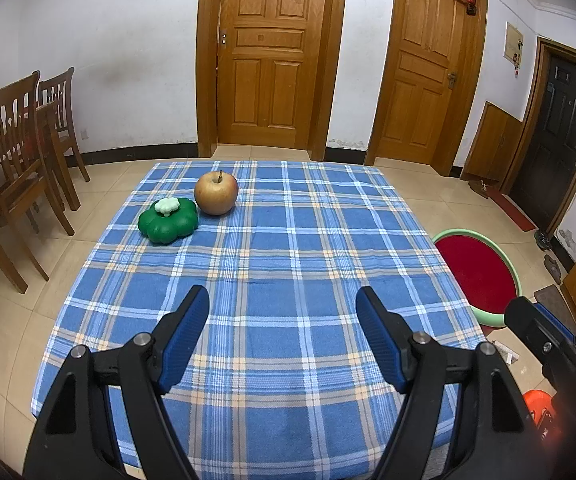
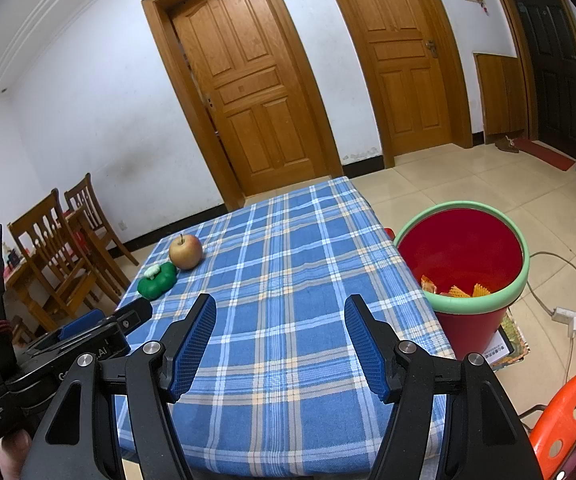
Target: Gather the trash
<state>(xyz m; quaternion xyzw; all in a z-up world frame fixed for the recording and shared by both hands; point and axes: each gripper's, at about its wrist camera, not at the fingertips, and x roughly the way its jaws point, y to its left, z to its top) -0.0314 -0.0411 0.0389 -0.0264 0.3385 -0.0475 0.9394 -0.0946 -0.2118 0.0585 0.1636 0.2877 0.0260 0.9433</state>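
A red bin with a green rim stands on the floor beside the table's right edge; orange and yellow wrappers lie inside it. In the left wrist view only part of the bin shows. My left gripper hovers open over the near part of the blue plaid tablecloth, nothing between its fingers. My right gripper is open too, above the cloth, empty. Each gripper appears at the edge of the other's view: the left gripper's body, the right gripper's body.
An apple and a green toy with a pale top sit at the table's far left. Wooden chairs stand left of the table. An orange stool, a power strip with cable and a flat package under the bin lie on the right.
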